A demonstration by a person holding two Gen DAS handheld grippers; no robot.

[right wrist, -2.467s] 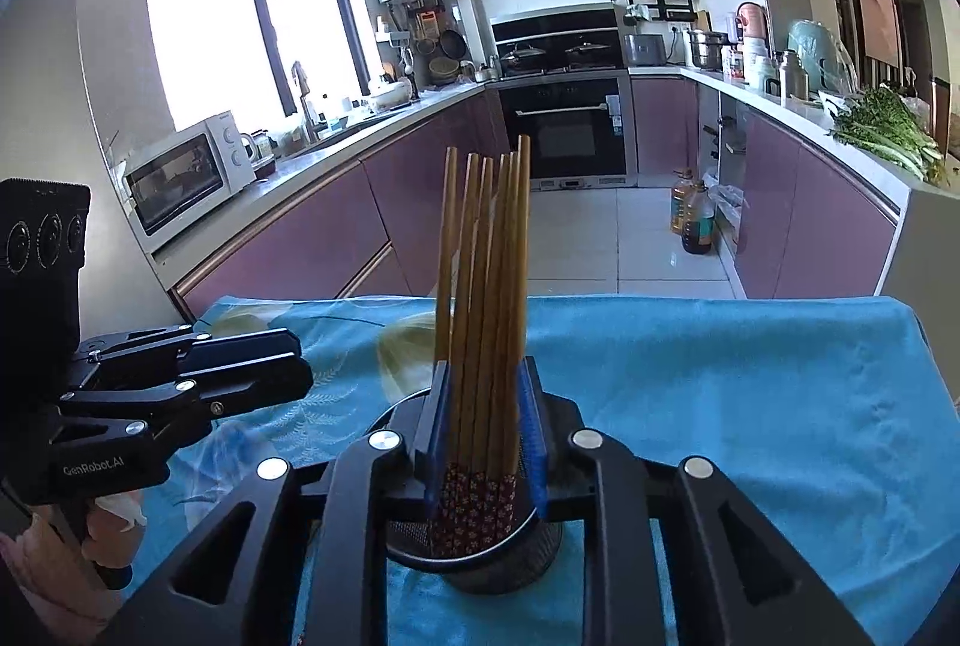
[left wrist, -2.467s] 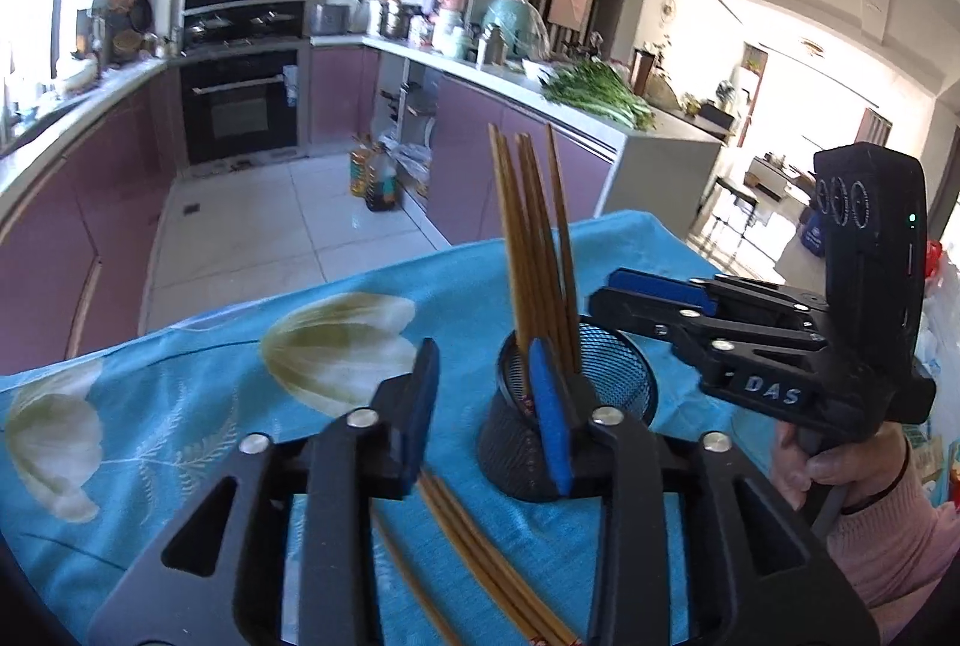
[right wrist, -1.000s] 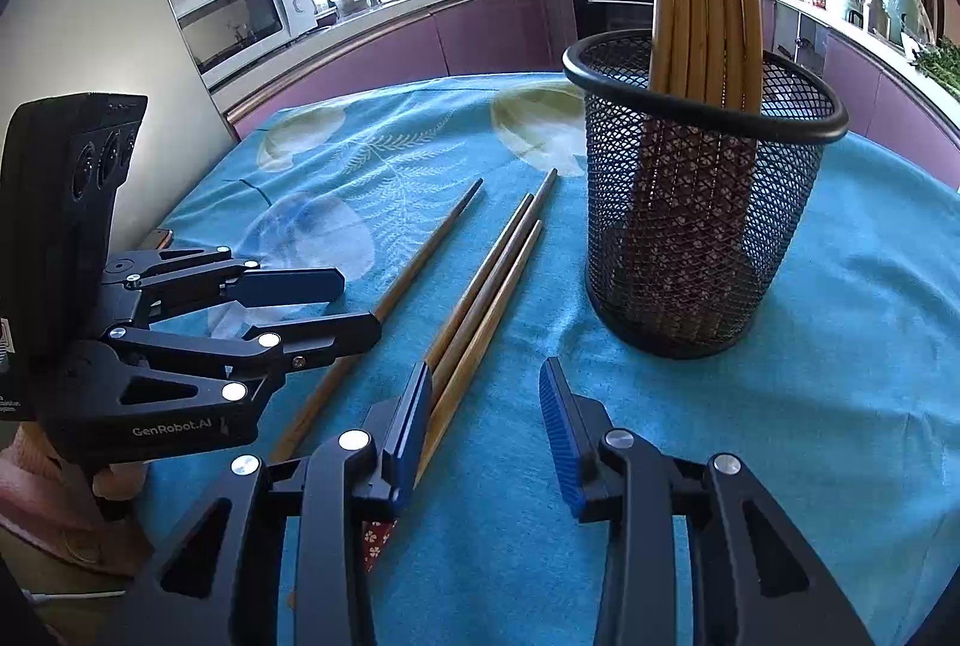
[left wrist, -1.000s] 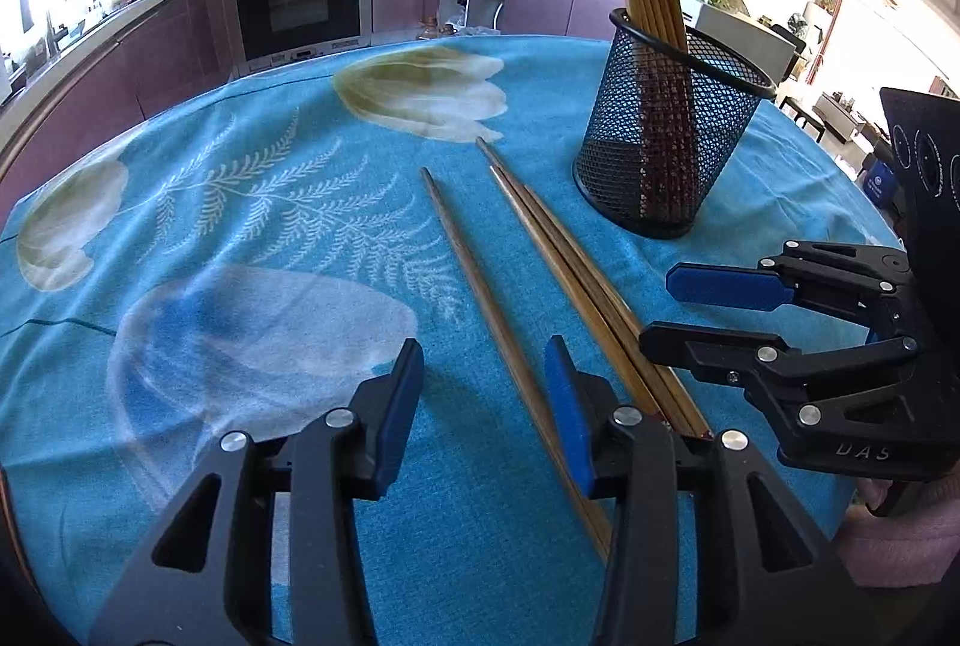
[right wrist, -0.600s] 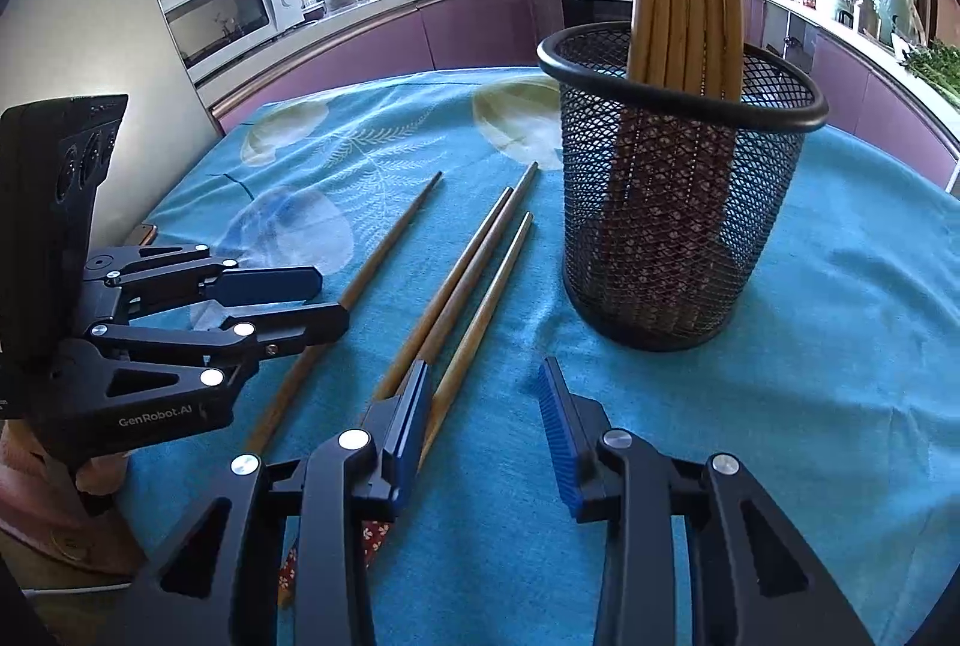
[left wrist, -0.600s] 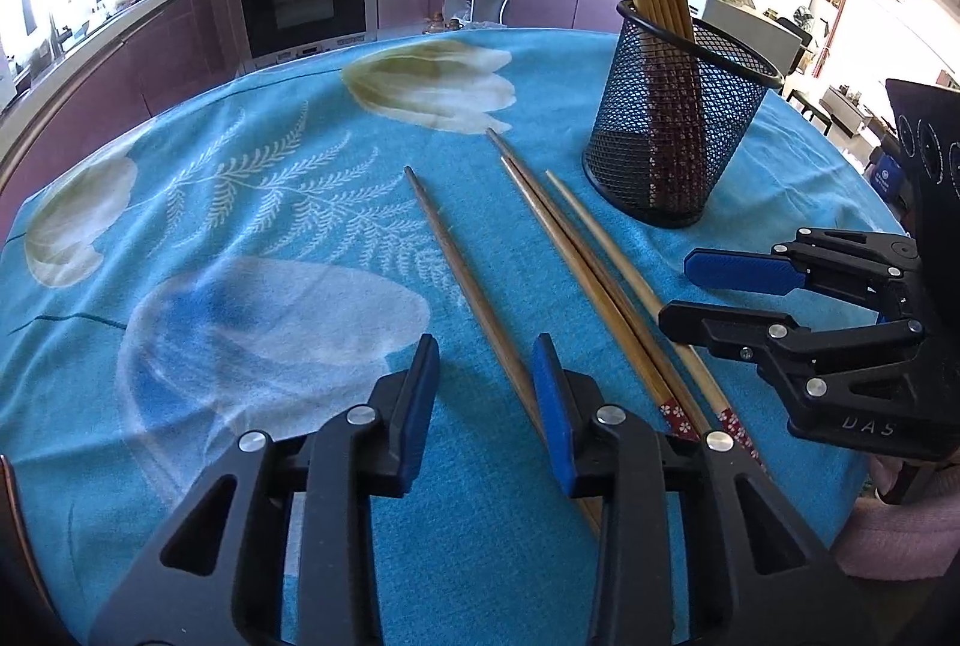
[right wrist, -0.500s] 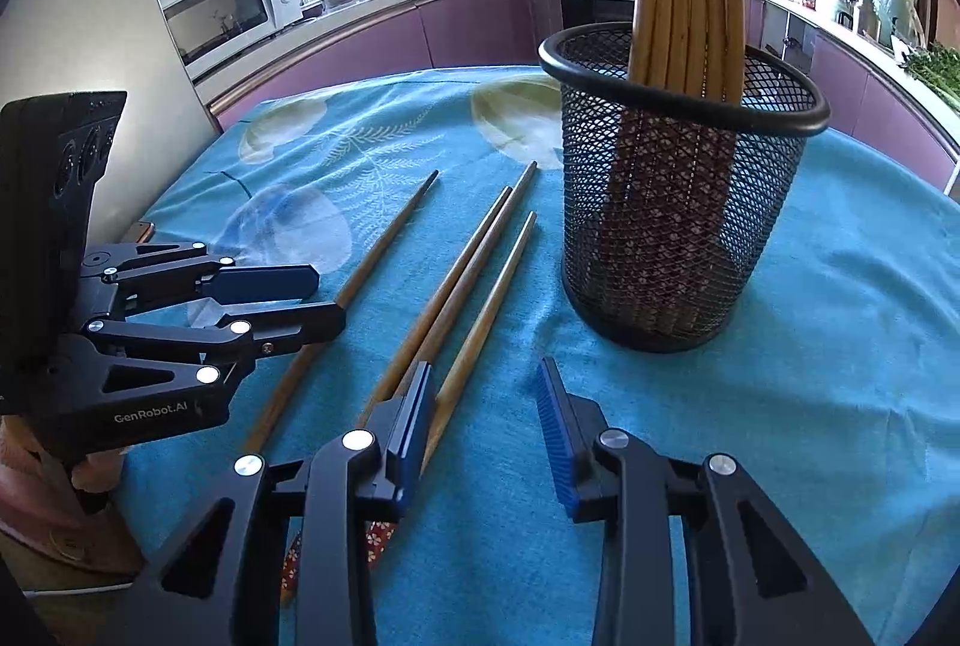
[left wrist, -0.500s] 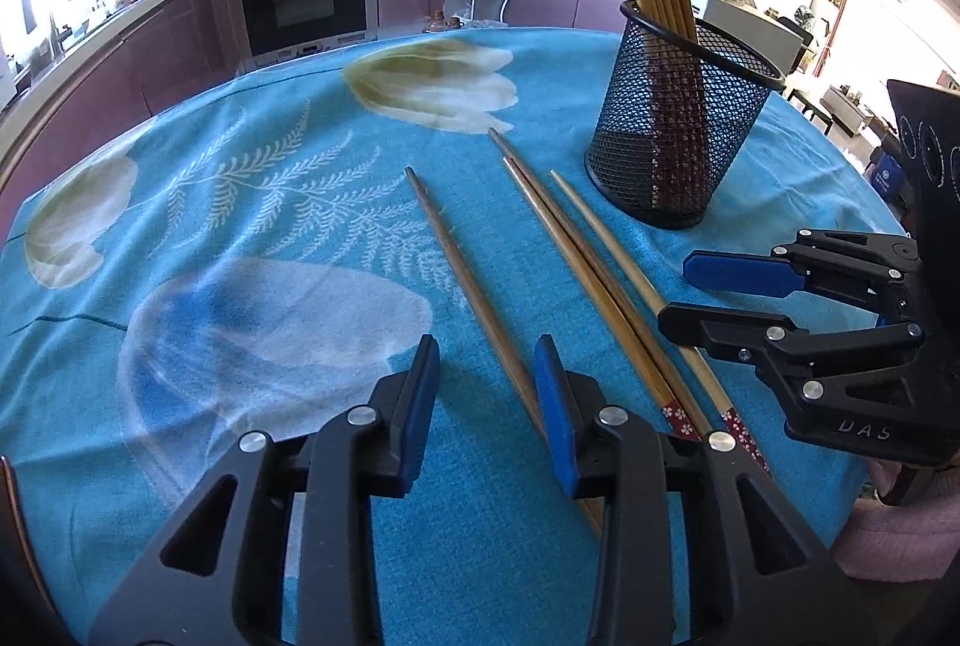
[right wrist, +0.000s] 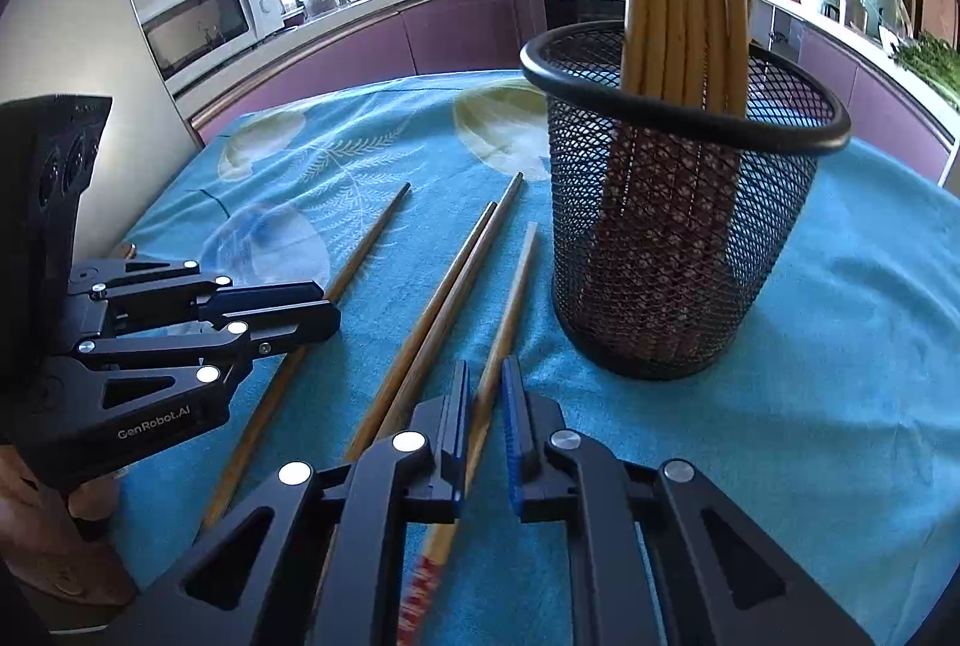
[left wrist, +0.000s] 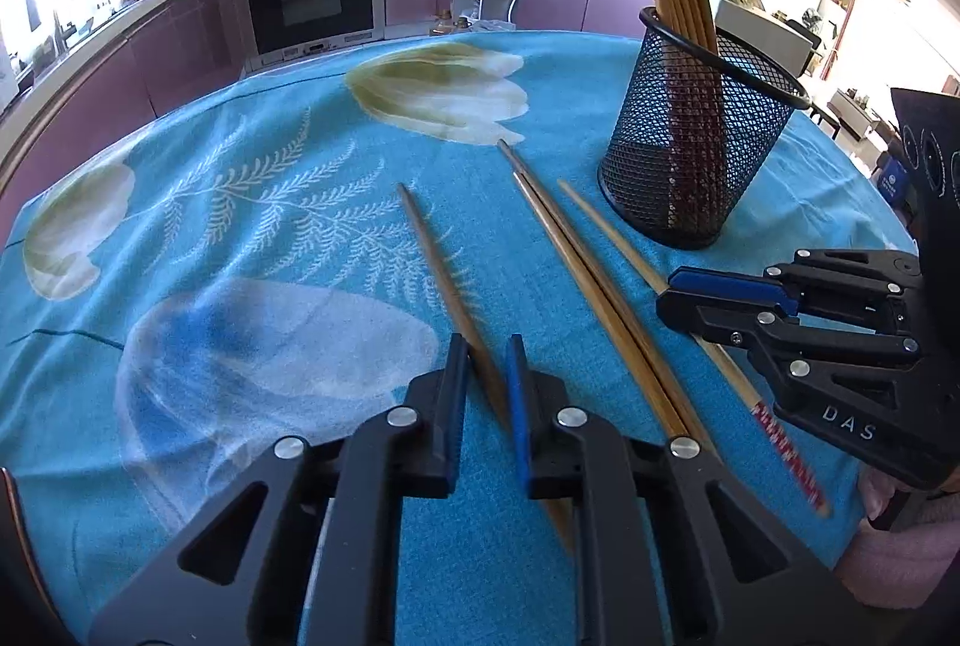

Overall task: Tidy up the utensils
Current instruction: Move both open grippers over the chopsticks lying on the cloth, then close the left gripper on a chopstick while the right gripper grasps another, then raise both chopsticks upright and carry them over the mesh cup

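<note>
- Left wrist view: the left hand-held gripper (left wrist: 485, 376) is closing its jaws on a single wooden chopstick (left wrist: 441, 268) that lies on the table's blue flowered tablecloth (left wrist: 252, 238), its blue pads right against the stick.
- A pair of chopsticks (left wrist: 576, 262) lies just beside it, and a red-patterned chopstick (left wrist: 606, 232) runs under the right hand-held gripper (left wrist: 690, 301).
- The black mesh holder (left wrist: 690, 147) stands upright, with chopsticks in it.
- Right wrist view: the right hand-held gripper (right wrist: 485, 397) is clenched on the red-patterned chopstick (right wrist: 513, 298), nearest the mesh holder (right wrist: 678, 238).
- The left hand-held gripper (right wrist: 318, 307) sits over the single chopstick (right wrist: 372, 238).
</note>
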